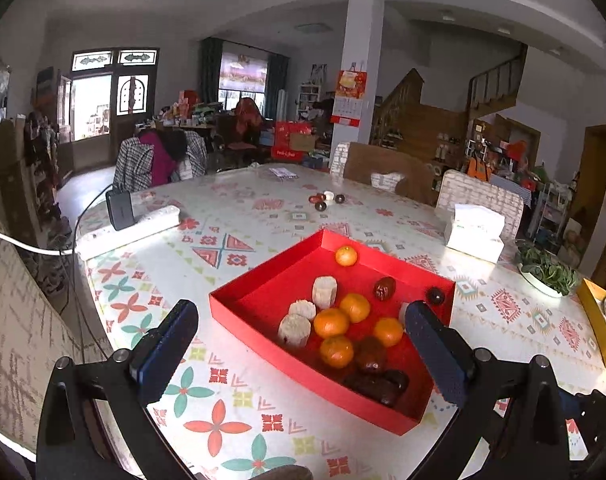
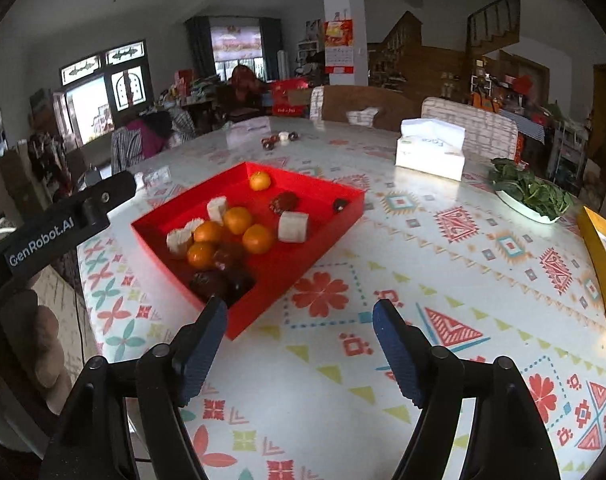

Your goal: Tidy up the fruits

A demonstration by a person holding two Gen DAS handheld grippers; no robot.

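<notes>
A red tray [image 1: 239, 296] [image 2: 327, 236] sits on the patterned table. It holds several oranges [image 1: 331, 322] [image 2: 257, 238], pale peeled chunks [image 1: 324, 291] [image 2: 293, 226] and dark red dates [image 1: 384, 288] [image 2: 283, 202]. More dates and a pale piece lie loose at the far side of the table [image 1: 327, 199] [image 2: 279, 139]. My left gripper [image 1: 303, 340] is open and empty, its fingers straddling the tray's near part from above. My right gripper [image 2: 301, 336] is open and empty, just right of the tray's near corner. The left gripper's body [image 2: 63, 220] shows at the left of the right wrist view.
A tissue box [image 1: 475, 232] [image 2: 431, 150], a plate of greens [image 1: 547, 272] [image 2: 531, 196] and a yellow box [image 1: 599, 324] [image 2: 601, 260] stand on the right. A power strip with a charger [image 1: 123, 220] lies far left. Chairs ring the table.
</notes>
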